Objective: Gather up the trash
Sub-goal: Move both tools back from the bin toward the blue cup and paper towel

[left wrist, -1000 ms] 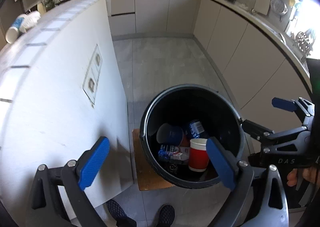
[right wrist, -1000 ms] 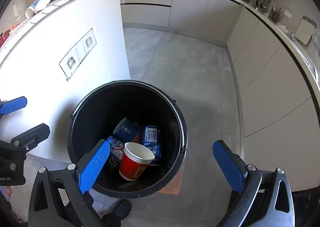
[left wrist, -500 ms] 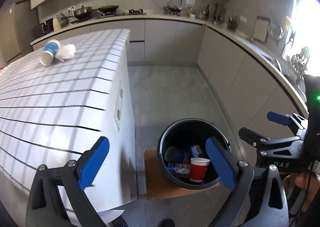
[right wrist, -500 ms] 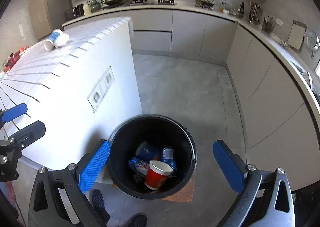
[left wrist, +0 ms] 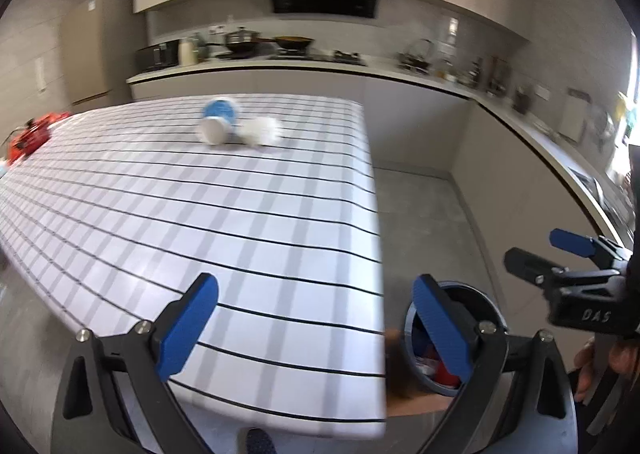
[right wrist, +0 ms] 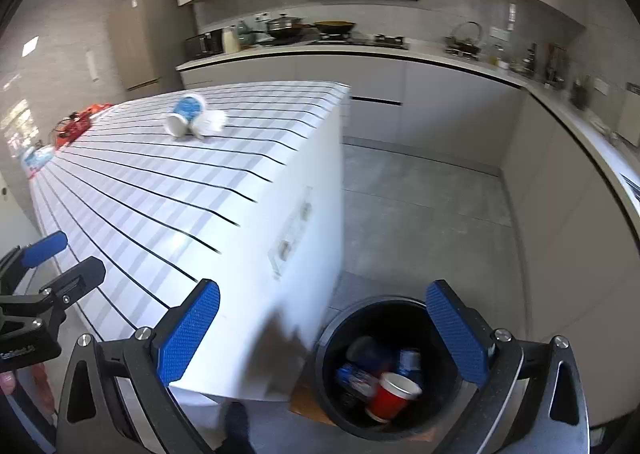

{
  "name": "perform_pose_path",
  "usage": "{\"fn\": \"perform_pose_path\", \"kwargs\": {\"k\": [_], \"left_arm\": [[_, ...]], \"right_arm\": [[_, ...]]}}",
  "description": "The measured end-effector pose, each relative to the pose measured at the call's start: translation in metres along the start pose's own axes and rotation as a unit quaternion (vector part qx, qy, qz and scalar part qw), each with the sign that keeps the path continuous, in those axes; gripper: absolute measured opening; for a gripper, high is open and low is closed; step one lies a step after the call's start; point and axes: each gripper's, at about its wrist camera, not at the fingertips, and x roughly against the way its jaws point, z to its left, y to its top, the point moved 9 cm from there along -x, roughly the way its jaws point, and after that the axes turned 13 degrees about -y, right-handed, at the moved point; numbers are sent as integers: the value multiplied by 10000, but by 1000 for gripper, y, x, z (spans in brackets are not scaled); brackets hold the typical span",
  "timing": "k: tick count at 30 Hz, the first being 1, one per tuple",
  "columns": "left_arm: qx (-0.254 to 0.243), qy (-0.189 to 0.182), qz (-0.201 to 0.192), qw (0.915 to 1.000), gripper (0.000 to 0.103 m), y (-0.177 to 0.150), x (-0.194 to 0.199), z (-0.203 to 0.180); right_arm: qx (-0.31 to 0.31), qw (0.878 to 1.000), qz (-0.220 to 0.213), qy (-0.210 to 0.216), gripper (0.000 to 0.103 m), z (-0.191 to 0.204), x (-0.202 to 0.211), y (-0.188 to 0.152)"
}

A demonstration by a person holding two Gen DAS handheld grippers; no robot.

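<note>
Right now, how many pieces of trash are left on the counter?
2: a blue and white cup lying on its side near the far end of the checked counter, and a crumpled white wad touching it. Neither gripper holds anything.

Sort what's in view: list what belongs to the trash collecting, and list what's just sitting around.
Part of the job:
- blue and white cup, on its side on the island
- crumpled white paper beside it
- black bin, already holding a red cup

Just lying about:
- pots on the stove
- kettle
- red items at the island's far corner
</note>
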Motion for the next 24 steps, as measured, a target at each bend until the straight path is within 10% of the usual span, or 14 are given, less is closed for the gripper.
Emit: {"fn": "perform_pose_path", "kwargs": {"k": [11, 24], "left_arm": [[310, 467, 80, 9984, 99, 38, -29, 128], [354, 290, 374, 9983, 99, 89, -103, 194]], "right_arm": [[323, 9991, -193, 214, 103, 113, -46, 77], [294, 9989, 133, 335, 90, 198, -138, 147]]}}
